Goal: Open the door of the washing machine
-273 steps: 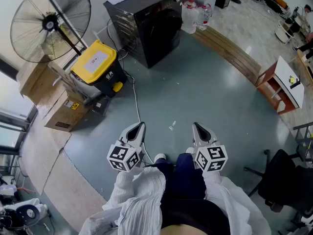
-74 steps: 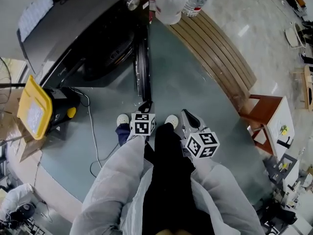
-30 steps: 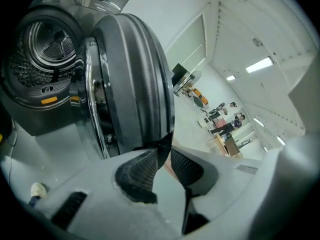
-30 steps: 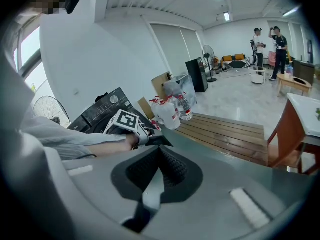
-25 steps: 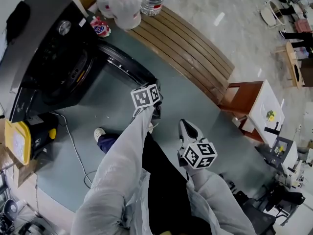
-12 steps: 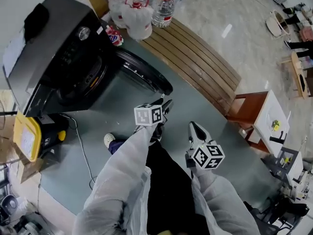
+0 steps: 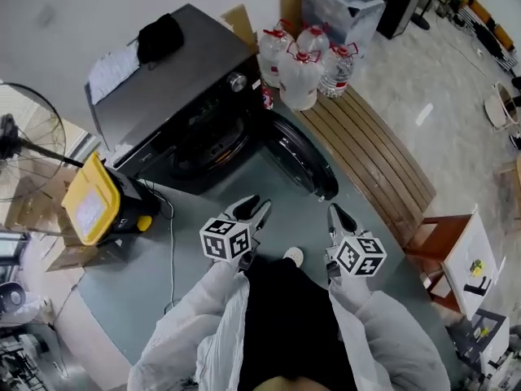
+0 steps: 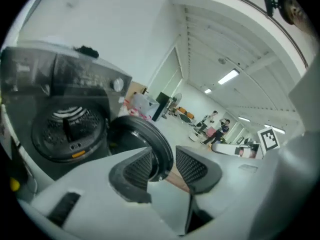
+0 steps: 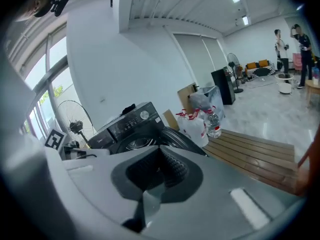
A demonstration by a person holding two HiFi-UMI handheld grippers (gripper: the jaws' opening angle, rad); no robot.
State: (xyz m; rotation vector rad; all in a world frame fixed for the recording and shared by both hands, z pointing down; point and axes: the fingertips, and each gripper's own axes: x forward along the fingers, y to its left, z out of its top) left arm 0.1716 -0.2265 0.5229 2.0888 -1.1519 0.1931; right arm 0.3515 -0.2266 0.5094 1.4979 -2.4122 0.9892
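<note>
Door point(image 7: 303, 160) of the washing machine point(image 7: 175, 88) stands swung wide open. It hangs from the machine's right side and angles out over the grey floor toward the wooden slats point(image 7: 370, 165), which leaves the drum point(image 7: 203, 141) mouth fully exposed. Your left gripper point(image 7: 255, 208) is in the air on the near side of the machine, clear of the door and touching nothing. Its jaws are apart with a plain gap and are closing. Nothing lies between the pads, and the left gripper view shows only the door's rim well beyond that gap. Your right gripper point(image 7: 334, 213) is a little to the right of it, also in the air, with its jaws pressed together on nothing. Both grippers point toward the machine. A dark bundle point(image 7: 159, 35) and a sheet of paper point(image 7: 114, 68) lie on the machine's top. Large water bottles point(image 7: 299, 76) stand just beside its far right corner. A yellow-lidded box point(image 7: 89, 200) sits at its left, with a standing fan point(image 7: 24, 129) farther left. Your white shoe point(image 7: 293, 257) shows on the floor near you, between the two grippers.
</note>
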